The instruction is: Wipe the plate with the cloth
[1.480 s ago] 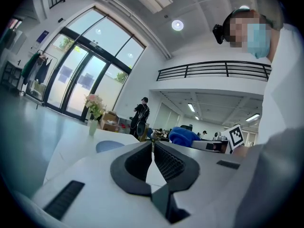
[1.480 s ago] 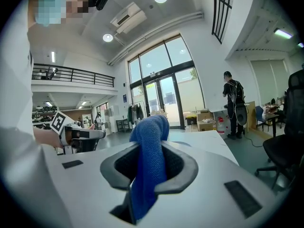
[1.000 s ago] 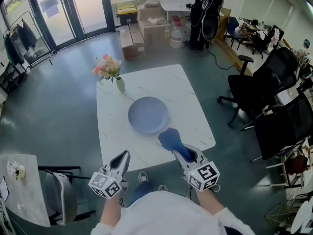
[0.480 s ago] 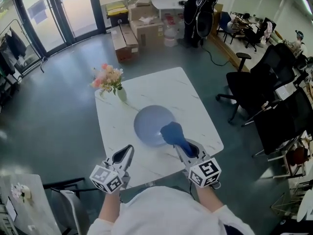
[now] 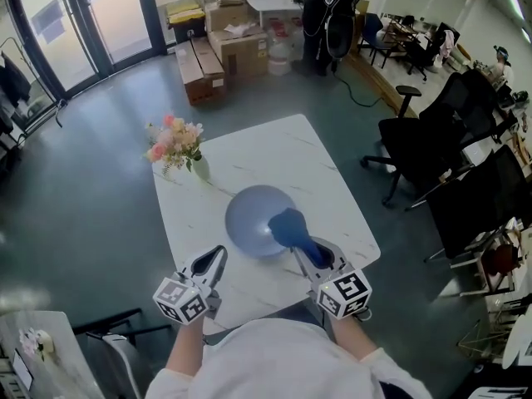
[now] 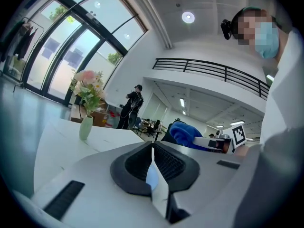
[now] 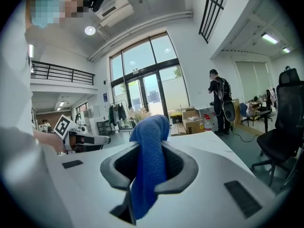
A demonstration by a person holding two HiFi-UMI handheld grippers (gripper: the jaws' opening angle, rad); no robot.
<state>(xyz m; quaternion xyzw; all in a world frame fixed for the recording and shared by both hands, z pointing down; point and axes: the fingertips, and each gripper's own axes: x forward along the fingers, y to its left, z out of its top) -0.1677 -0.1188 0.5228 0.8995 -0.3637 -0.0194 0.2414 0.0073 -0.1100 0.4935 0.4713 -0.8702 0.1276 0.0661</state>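
A round blue-grey plate [image 5: 249, 214] lies on the white marble table [image 5: 274, 152], toward its near half. My right gripper [image 5: 306, 252] is shut on a blue cloth [image 5: 287, 227], whose bunched end hangs over the plate's near right part. In the right gripper view the cloth [image 7: 149, 141] is pinched between the jaws and sticks out past them. My left gripper [image 5: 212, 264] is shut with nothing in it, above the table's front edge, left of the plate. In the left gripper view its jaws [image 6: 153, 163] meet, and the cloth [image 6: 185, 133] shows to the right.
A green vase of pink flowers [image 5: 176, 144] stands at the table's far left corner. Black office chairs [image 5: 432, 152] stand to the right. Cardboard boxes [image 5: 224, 32] and a standing person [image 5: 328, 15] are beyond the table. Another chair [image 5: 108, 331] is at the near left.
Both grippers have moved forward toward the table. The cloth, which was at the plate's near edge, now hangs over the plate's near right part.
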